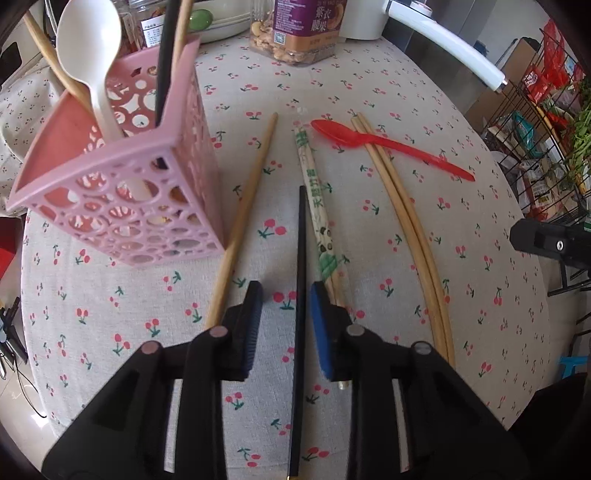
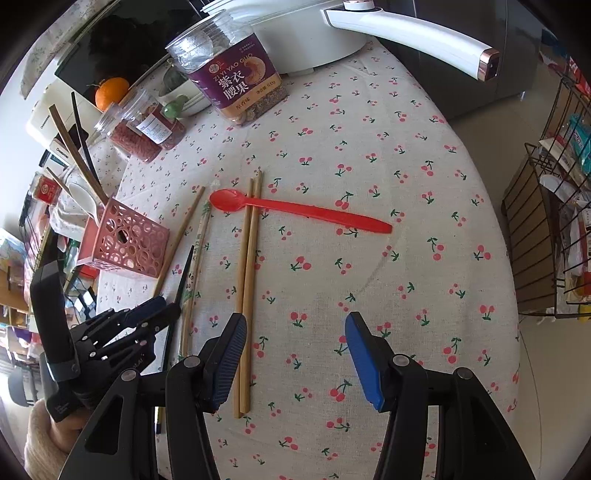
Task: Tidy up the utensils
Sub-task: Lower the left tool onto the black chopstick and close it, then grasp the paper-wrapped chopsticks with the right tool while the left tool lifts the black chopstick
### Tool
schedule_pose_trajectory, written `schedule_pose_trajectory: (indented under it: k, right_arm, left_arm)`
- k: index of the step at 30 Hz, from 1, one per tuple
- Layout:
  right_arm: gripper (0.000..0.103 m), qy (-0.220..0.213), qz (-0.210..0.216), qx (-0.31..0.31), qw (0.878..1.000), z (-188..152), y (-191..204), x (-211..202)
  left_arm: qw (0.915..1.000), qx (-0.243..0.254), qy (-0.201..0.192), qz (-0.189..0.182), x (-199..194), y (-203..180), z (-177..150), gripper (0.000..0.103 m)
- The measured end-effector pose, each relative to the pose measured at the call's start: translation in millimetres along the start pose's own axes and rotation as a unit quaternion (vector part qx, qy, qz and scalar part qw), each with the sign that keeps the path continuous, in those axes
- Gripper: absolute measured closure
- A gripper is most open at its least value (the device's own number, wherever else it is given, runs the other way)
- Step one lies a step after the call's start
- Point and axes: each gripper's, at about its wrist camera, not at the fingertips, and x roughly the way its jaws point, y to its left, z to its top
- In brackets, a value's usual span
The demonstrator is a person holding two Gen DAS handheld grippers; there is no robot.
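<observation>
My left gripper points down at the cherry-print tablecloth. A black chopstick runs between its blue pads, which stand apart from it. The pink holder at the left holds a white spoon, a black chopstick and wooden ones. On the cloth lie a single wooden chopstick, paper-wrapped chopsticks, a wooden pair and a red spoon. My right gripper hangs open over the cloth. The near end of the wooden pair lies just inside its left finger, and the red spoon lies further ahead.
A cashew jar, smaller jars, an orange and a white appliance with a long handle stand at the back. A wire rack stands past the table's right edge. A gloved hand holds the left gripper.
</observation>
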Motion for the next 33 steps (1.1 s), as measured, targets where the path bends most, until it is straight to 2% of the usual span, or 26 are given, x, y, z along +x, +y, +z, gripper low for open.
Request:
schedule_pose_trajectory:
  k: [4,10,15,18,21,27,33]
  right_arm:
    - [0.046,0.0,-0.002,0.0,1.0,0,-5,-1]
    - [0.046,-0.003,-0.007,-0.005,1.0,-1,-7,-5]
    - [0.046,-0.006,-0.011,-0.01,1.0,-2,-6,-9]
    - [0.046,-0.011,-0.01,-0.01,1.0,-4,-4,-14]
    - [0.046,-0.018,-0.018,-0.019,0.999,-5,2,-18]
    - [0.046,-0.027,-0.01,-0.028,0.999,1,21,-19]
    - [0.046,-0.029,-0.007,-0.05,0.998,9,53,-6]
  left_arm:
    - [0.9995,0.018,-0.009,0.026,2,-5,3,0.083]
    - [0.999,0.01,-0.001,0.044,5,-7,11,0.083]
    - [0.9995,0.004,0.014,0.027,9,-4,17,0.083]
    - [0.9995,0.003,0.011,0.031,9,-4,16,0.097]
    - [0.9999,0.0,0.01,0.014,1,-1,9,0.097]
    - [0.9995,0.013,-0.029,-0.002,-50,0,-15,0.097]
    - [0.9946,0.003,-0.101,-0.022,-112,21,-31,0.097]
